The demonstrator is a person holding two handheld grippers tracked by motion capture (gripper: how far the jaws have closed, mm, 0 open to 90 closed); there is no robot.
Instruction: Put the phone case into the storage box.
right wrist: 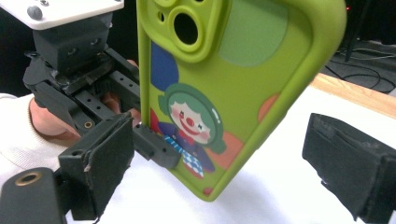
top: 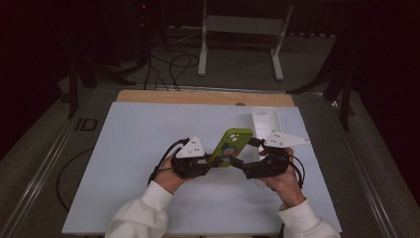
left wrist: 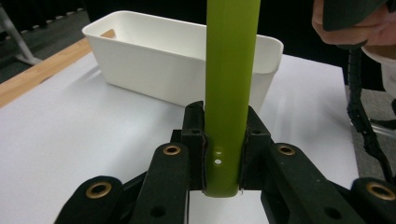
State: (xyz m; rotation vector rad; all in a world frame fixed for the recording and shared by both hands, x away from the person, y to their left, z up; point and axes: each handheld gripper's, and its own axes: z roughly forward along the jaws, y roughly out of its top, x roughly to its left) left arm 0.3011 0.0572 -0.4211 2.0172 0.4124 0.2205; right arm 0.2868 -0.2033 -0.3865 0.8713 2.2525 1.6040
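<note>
The left gripper (left wrist: pixel 223 154) clamps the bottom end of the green phone case (left wrist: pixel 232 88), its long axis rising away. The right gripper (right wrist: pixel 219 158) stands wide open around the case, holding nothing. Beyond sits the white bin (left wrist: pixel 154 65).

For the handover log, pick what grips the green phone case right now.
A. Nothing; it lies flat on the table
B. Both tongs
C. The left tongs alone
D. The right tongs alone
C: the left tongs clamp the green phone case at its bottom edge, while the right tongs stand open around it, pads clear.
</note>
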